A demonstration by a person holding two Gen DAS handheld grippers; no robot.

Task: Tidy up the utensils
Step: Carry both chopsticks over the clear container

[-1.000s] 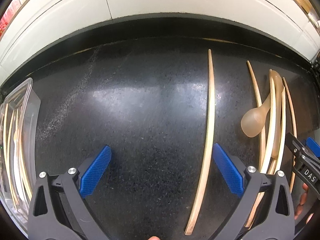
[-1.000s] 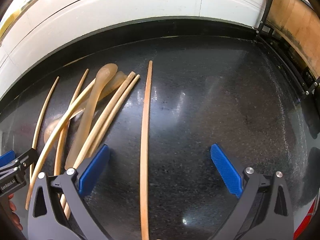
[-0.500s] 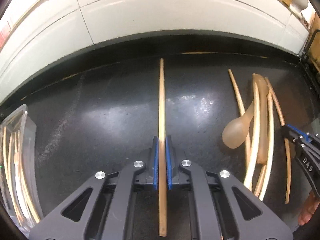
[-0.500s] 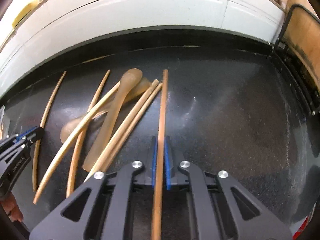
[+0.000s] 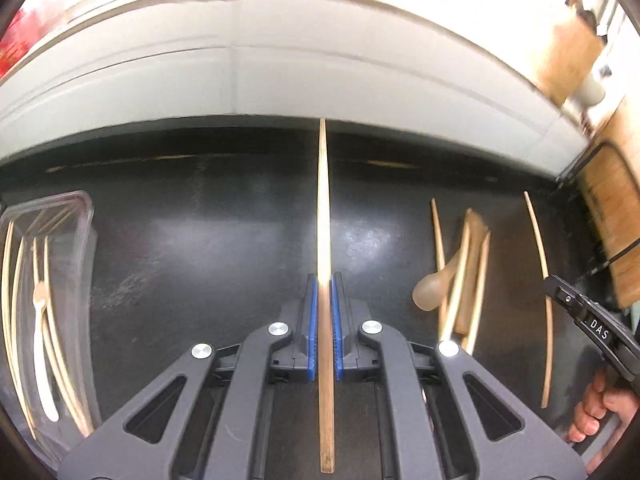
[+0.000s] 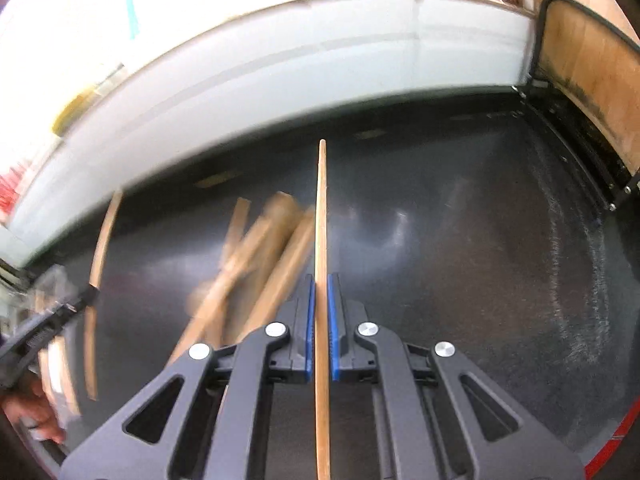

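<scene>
Left wrist view: the left claw [image 5: 324, 308] is clenched on a chopstick [image 5: 323, 216], blue pads [image 5: 313, 320] pressing both flanks, the stick running straight out along the claw line with its tip toward the white wall and its butt poking back between the arms. Gripped near the middle like that, it should balance and not droop. Off to the left sits a clear tray [image 5: 86, 216] on the dark surface [image 5: 200, 240], already holding several sticks and a pale spoon laid lengthwise, so that looks like the drop-off. To the right, a loose pile [image 5: 460, 272] of sticks with a tan spoon lies on the surface, plus a lone stick [image 5: 542, 280] near the other claw's black tip, where a hand [image 5: 600, 416] shows at the edge. Right wrist view: the right claw [image 6: 320, 312] is likewise clamped on its own stick [image 6: 321, 220], pads [image 6: 333, 320] squeezing it, stick centred and pointing toward the wall. The pile [image 6: 260, 260] lies blurred just left of it on the surface [image 6: 460, 260], apparently below the held stick. Both sticks look clear of the surface, which would suit carrying them over to the tray; most of the pile remains to be sorted.
</scene>
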